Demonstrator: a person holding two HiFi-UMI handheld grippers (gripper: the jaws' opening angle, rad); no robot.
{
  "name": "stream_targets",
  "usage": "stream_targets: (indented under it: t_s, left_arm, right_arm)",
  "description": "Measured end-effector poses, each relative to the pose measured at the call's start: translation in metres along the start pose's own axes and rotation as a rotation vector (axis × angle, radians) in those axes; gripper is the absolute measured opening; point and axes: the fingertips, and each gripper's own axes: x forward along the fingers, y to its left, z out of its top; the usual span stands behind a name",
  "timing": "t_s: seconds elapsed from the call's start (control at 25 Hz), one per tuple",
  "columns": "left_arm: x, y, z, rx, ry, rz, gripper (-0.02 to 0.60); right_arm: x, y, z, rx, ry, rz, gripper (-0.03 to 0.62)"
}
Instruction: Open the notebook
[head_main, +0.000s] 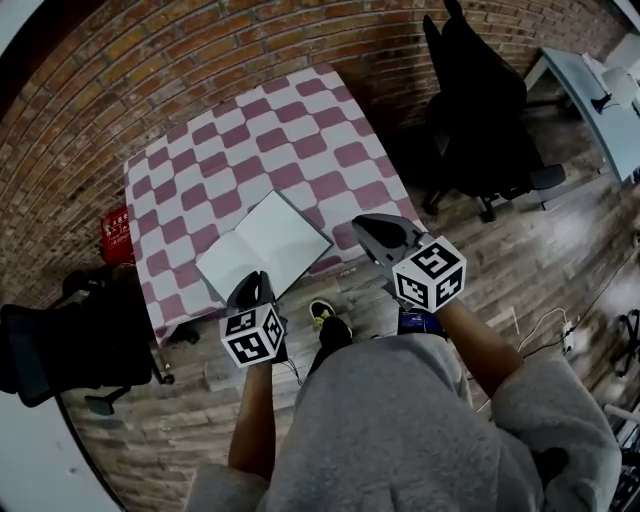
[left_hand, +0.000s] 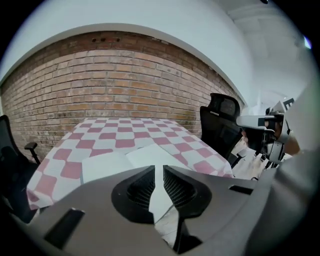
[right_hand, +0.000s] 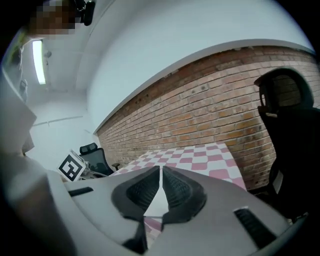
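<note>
Looks down on a counter draped in a pink-and-white checked cloth, backed at twelve o'clock by a brick wall. Stands on a wood-plank floor, with a black office chair at two o'clock of the counter and another dark chair at eight o'clock. Beside the counter at nine o'clock, something red, possibly a small crate, too small to tell. Far out at two o'clock, a pale desk.

Lies flat on the cloth near the counter's six o'clock edge: the notebook, already spread open, blank white pages up, touched by neither tool.

Just off that edge, at six o'clock of the notebook, hangs the left tongs, clear of the pages and pointing toward twelve. Stands narrowly parted, a thin slit between the pads and nothing in it.

At three o'clock of the notebook, off the counter's corner, hangs the right tongs. Closed tip to tip, gripping nothing.

Below both, bare forearms and a grey top. On the floor between the tongs, a dark shoe with a yellow patch.
</note>
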Motion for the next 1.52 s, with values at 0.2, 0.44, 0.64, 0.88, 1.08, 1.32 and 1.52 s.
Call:
stream_targets:
  t_s: [0.2,0.44,0.64,0.88,1.08,1.32,1.52]
  left_arm:
    - [-0.035,-0.044,0.008,0.013,-0.067,-0.011,0.043]
    - [-0.088,-0.101,0.005,0.027,-0.143,-0.038,0.101]
    - [-0.129,-0.143,0.000,0.052,-0.204,-0.041,0.121]
    - [-0.170,-0.171,-0.017,0.039,-0.242,-0.031,0.121]
    - [-0.185,-0.182,-0.033,0.052,-0.245,-0.035,0.121]
    - [-0.198,-0.188,-0.034,0.070,-0.255,-0.039,0.121]
    - [-0.206,-0.187,-0.032,0.080,-0.265,-0.042,0.121]
  right_arm:
    - [-0.065,-0.012,0.006,0.025,-0.059,-0.042,0.035]
    - [-0.127,-0.006,-0.002,0.003,-0.087,-0.073,0.035]
    - [-0.171,0.009,-0.006,-0.014,-0.109,-0.053,0.035]
    - [-0.209,0.032,-0.013,-0.015,-0.131,-0.022,0.035]
    - [-0.224,0.044,-0.020,-0.029,-0.139,-0.026,0.035]
    - [-0.232,0.054,-0.026,-0.030,-0.130,-0.043,0.035]
    - [-0.233,0.062,-0.026,-0.028,-0.135,-0.043,0.035]
